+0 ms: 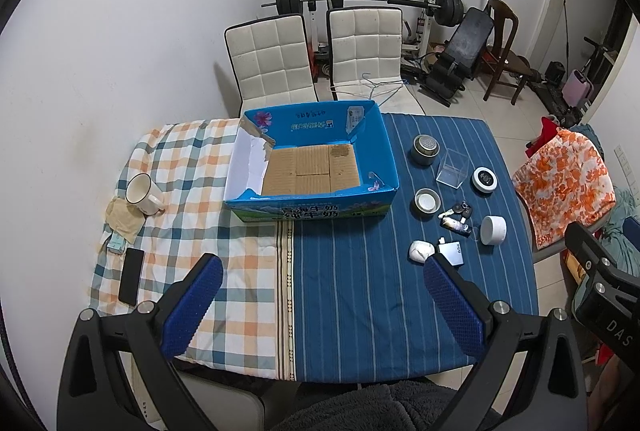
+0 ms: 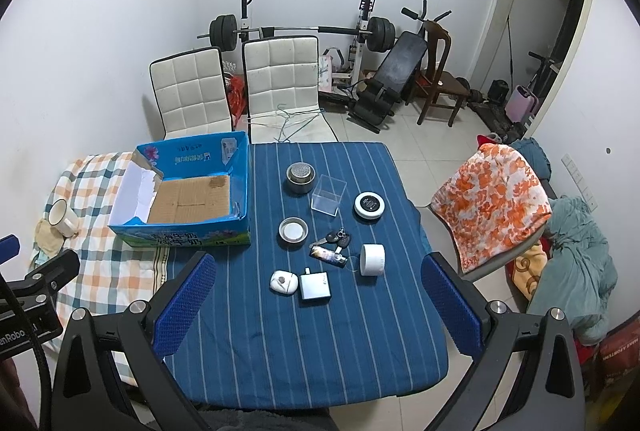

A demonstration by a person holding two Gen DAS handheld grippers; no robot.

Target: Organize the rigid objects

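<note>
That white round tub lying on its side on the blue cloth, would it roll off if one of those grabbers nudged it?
Probably. The white cylinder lies on its curved side, so a sideways nudge could roll it, though the soft striped cloth may slow it. It looks like hollow plastic, likely light. Its smooth wall might slip between the open right gripper fingers unless squeezed squarely.

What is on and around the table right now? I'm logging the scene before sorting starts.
cardboard box: 1, blue, open and empty, table middle
metal tins: 2, silver, on blue striped cloth
clear box: 1, transparent, beside far tin
round puck: 1, white with black top
keys: 1 bunch, black, with a dark fob
white cylinder: 1, lying on its side
white case: 1, near edge
silver block: 1, beside the case
mug: 1, white, checked cloth
phone: 1, black
chairs: 2, white, behind table
left gripper: open
right gripper: open
</note>
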